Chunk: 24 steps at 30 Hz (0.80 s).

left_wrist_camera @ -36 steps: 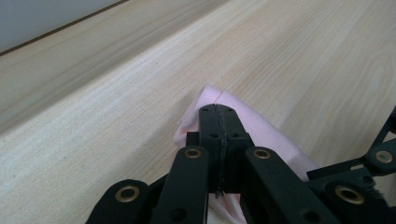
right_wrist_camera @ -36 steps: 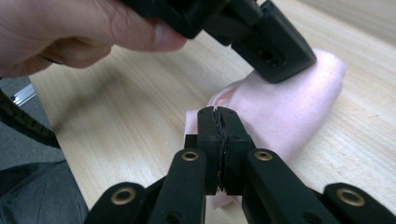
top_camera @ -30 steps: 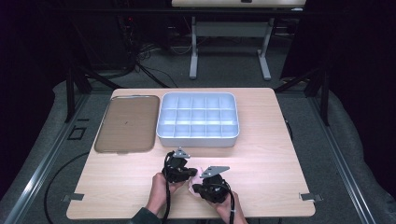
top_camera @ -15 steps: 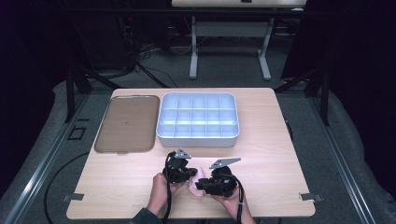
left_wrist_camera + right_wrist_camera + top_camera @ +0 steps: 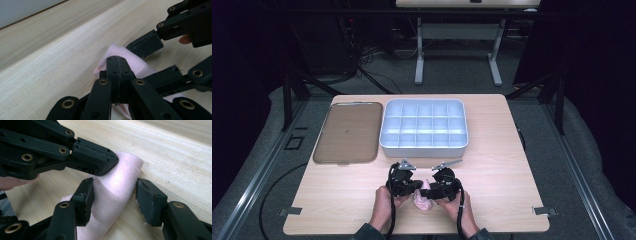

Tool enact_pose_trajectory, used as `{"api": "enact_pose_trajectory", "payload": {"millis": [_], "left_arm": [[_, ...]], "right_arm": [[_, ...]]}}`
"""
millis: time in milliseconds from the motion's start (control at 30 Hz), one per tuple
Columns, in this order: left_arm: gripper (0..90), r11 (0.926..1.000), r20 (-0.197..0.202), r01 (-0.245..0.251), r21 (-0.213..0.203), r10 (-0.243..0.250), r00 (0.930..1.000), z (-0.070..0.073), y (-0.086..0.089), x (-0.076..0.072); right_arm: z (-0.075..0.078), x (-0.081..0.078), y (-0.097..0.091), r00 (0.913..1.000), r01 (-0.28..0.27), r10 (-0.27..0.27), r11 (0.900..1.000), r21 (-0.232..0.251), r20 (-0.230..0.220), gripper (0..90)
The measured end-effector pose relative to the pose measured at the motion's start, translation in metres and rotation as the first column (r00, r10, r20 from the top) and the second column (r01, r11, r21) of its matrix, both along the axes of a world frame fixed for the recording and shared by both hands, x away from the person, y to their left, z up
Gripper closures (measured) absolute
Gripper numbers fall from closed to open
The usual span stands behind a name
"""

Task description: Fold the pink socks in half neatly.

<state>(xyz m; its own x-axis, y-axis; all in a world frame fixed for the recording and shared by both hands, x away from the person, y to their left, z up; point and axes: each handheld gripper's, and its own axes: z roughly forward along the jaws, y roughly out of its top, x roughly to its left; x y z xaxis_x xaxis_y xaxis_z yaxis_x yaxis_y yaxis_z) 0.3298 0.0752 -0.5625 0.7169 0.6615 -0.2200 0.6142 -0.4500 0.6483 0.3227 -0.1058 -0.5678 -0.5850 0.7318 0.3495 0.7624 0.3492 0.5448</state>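
High view: two hand-held tongs meet over a pink cloth (image 5: 423,199) near the table's (image 5: 512,200) front edge.

From left to right: a brown tray (image 5: 348,132) lies flat by the left edge, with a grey compartment box (image 5: 424,127) just beside it toward the middle; bare wood runs wide on either side of the hands and to the right edge. The left tongs (image 5: 418,186) are closed tight on a fold of the cloth, as the left gripper view shows (image 5: 116,65). The right tongs (image 5: 113,192) have just been opening; their jaws stand apart on either side of the cloth (image 5: 115,185), the left pad against it, the right pad clear. The cloth lies bunched on the wood between both hands, close to the near edge and well apart from the box.
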Motion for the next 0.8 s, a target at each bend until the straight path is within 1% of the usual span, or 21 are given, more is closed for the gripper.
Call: {"api": "enact_pose_trajectory", "payload": {"millis": [133,233,267,367,467,500,567,600,667,700,767,800], "left_arm": [[89.8,1.0,0.0,-0.001,-0.007,0.001,1.0,-0.001,0.001,0.0],[89.8,0.9999,0.001,-0.005,-0.012,0.005,1.0,-0.001,0.0,0.0],[89.7,0.9999,0.003,-0.006,-0.012,0.006,1.0,0.0,0.0,-0.001],[89.4,0.9994,-0.001,-0.015,-0.031,0.015,0.9999,-0.001,0.002,-0.001],[86.4,0.9984,0.004,-0.024,-0.052,0.024,0.9997,-0.001,0.006,-0.001],[82.9,0.9982,0.011,-0.032,-0.052,0.032,0.9994,0.0,0.008,-0.001],[73.1,0.9967,0.023,-0.059,-0.056,0.06,0.9979,0.002,0.013,-0.003],[67.8,0.9959,0.023,-0.073,-0.053,0.074,0.997,0.002,0.016,-0.003],[54.9,0.9932,0.02,-0.096,-0.066,0.097,0.9951,0.003,0.024,-0.005],[48.6,0.992,0.029,-0.109,-0.063,0.111,0.9934,0.003,0.027,-0.007],[35.6,0.9909,0.046,-0.128,-0.043,0.13,0.9905,0.002,0.036,-0.011],[32.0,0.9888,0.06,-0.144,-0.04,0.146,0.9874,0.001,0.042,-0.013]], "right_arm": [[0.001,0.0,0.003,1.0,-0.006,0.006,0.9998,-0.018,-0.006,52.9],[0.003,0.001,0.005,0.9995,-0.01,0.009,0.9992,-0.038,-0.029,55.9],[0.003,0.001,0.005,0.9995,-0.013,0.011,0.999,-0.042,-0.029,57.1],[0.004,0.0,0.006,0.9993,-0.019,0.017,0.9988,-0.045,-0.034,60.4],[0.004,0.001,0.005,0.9988,-0.025,0.023,0.9988,-0.041,-0.043,64.0],[0.004,0.001,0.005,0.9986,-0.029,0.027,0.9987,-0.041,-0.045,65.4],[0.003,0.001,0.005,0.9989,-0.023,0.022,0.9994,-0.027,-0.042,68.7],[0.003,0.0,0.005,0.9992,-0.027,0.026,0.9993,-0.027,-0.032,69.9],[0.003,-0.002,0.005,0.9994,-0.028,0.028,0.9994,-0.021,-0.02,70.9],[0.002,-0.001,0.005,0.9994,-0.028,0.028,0.9994,-0.018,-0.019,71.1],[0.002,-0.001,0.004,0.9993,-0.029,0.028,0.9995,-0.015,-0.026,71.6],[0.002,-0.001,0.004,0.9992,-0.03,0.03,0.9995,-0.014,-0.026,71.7]]}}
